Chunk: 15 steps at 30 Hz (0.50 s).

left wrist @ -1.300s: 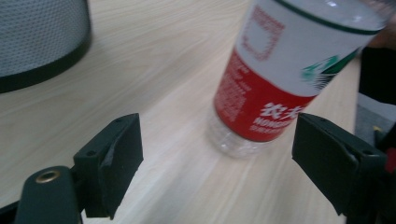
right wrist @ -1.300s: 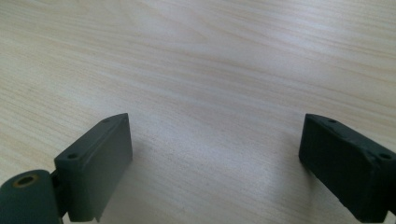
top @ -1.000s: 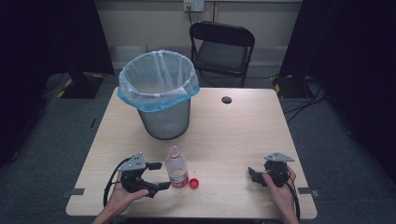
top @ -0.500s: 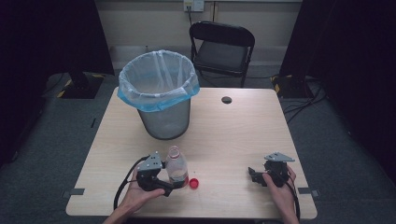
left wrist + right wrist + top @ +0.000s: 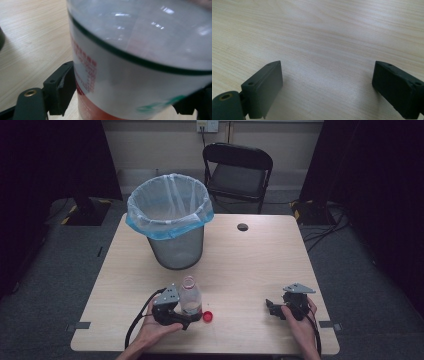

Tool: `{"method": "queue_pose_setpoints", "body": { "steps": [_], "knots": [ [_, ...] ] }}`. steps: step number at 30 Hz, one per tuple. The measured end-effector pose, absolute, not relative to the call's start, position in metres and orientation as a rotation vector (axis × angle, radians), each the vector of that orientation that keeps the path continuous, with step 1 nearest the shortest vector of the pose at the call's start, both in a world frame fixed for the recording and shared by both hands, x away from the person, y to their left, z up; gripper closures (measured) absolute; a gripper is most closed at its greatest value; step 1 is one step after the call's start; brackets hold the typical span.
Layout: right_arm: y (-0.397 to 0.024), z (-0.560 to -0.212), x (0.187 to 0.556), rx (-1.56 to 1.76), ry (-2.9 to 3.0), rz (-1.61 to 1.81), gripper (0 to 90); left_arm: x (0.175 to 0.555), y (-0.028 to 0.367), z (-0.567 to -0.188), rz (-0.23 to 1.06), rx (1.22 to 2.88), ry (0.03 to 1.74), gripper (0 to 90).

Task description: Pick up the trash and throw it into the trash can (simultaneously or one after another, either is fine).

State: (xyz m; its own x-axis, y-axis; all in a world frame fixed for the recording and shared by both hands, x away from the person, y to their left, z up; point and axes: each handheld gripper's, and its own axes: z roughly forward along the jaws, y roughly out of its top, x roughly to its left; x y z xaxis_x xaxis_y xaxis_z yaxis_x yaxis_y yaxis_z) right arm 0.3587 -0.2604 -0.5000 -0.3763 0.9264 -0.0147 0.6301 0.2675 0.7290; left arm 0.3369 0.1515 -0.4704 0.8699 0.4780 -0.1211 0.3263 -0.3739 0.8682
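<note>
View: right gripper view | Right gripper (image 5: 327,85): two black jaws rise from bottom edge, standing wide apart, nothing between them | Surface: light wood-grain table (image 5: 324,30) beneath and ahead, bare between the jaws | Contact: pads (image 5: 265,87) touch nothing.

Bottle (image 5: 190,296) before bin (image 5: 170,220), cap (image 5: 208,316) just right (chair (image 5: 239,172) behind table (image 5: 260,255)).

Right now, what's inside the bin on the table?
The bin shows a clear liner with a blue rim folded over its edge. Through the opening nothing but pale plastic is visible; the bottom is veiled by the liner's folds, so small items there cannot be ruled out.
</note>
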Motion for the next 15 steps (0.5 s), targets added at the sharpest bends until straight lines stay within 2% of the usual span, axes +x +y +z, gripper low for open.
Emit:
{"method": "queue_pose_setpoints", "body": {
  "steps": [2,8,15],
  "knots": [
    [-0.2604,-0.5000,0.3587,1.405,2.102,0.897,8.9,0.3373,0.1501,-0.4713,0.202,2.010,0.584,24.0],
    [-0.2604,-0.5000,0.3587,1.405,2.102,0.897,8.9,0.3373,0.1518,-0.4685,0.207,1.998,0.585,28.5],
    [-0.2604,-0.5000,0.3587,1.405,2.102,0.897,8.9,0.3377,0.1567,-0.4619,0.206,1.960,0.589,28.9]
  ]
}}
